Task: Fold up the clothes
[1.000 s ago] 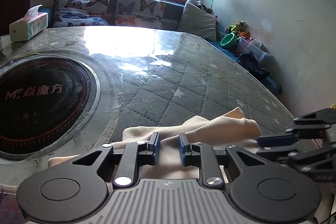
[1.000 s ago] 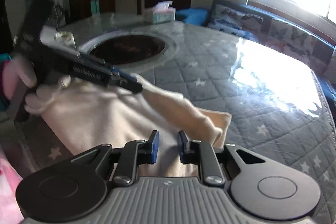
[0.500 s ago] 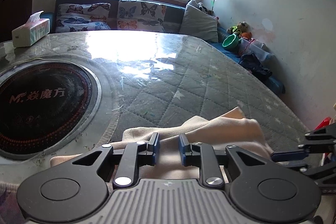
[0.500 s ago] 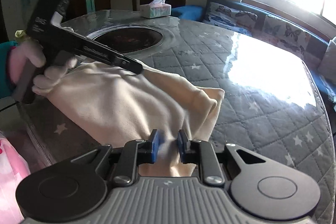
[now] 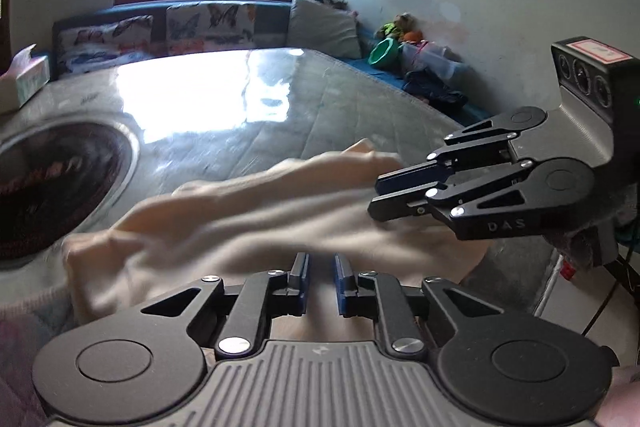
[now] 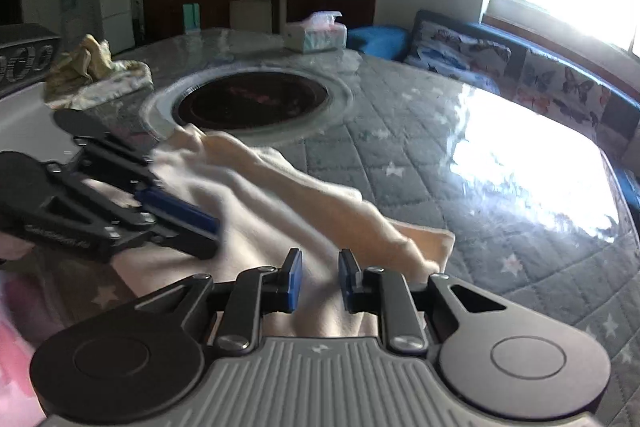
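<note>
The left gripper [image 5: 320, 281] points downward, its jaws just closing to a narrow gap (cloth between them). The right gripper [image 6: 319, 281] points downward, jaws likewise narrowly parted.

The cloth [image 6: 304, 211] is plain cream. The table cover [image 6: 460, 195] is grey, quilted in diamonds with white stars. Cushions [image 6: 460, 47] show butterflies.

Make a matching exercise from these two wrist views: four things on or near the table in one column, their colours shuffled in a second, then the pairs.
Things:
1. garment under the grippers
2. bowl by the far wall
3. burner disc set in the table
4. finger pads of the right gripper

Colours:
A. green
B. blue
C. cream
D. black

Pairs: 1-C, 2-A, 3-D, 4-B
</note>
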### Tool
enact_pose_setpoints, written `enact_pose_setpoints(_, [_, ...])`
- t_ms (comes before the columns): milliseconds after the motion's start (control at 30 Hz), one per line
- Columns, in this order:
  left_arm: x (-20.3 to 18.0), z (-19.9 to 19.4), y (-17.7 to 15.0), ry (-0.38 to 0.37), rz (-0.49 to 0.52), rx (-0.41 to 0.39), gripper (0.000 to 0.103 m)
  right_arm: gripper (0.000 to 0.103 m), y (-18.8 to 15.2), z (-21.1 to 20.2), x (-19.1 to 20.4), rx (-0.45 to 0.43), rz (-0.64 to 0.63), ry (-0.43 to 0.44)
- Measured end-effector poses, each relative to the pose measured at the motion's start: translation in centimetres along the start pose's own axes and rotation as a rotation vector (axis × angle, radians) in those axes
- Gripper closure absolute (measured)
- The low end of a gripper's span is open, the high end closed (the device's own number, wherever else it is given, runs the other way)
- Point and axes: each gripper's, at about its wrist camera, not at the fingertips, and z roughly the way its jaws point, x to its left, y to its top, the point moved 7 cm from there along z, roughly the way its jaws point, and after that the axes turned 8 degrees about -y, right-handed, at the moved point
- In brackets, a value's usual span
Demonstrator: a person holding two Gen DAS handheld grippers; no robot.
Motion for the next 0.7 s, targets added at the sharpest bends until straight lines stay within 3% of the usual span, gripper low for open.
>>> enact_pose_setpoints(433, [4.6, -5.9, -1.5, 0.064, -0.188, -0.063, 0.087, 0.079, 0.1, 0.5, -0.4, 0.006, 0.011, -0.001])
enact_pose_setpoints(567, [5.1, -6.7, -0.2, 0.087, -0.17, -0.098, 0.085, 0.078, 0.5, 0.3, -0.4, 0.001, 0.016, 0.002])
enact_pose_setpoints(700, [7.7, -5.9, -0.1, 0.14, -0.233, -0.09, 0.085, 0.077, 0.3, 0.9, -0.4, 0.012, 0.023, 0.004])
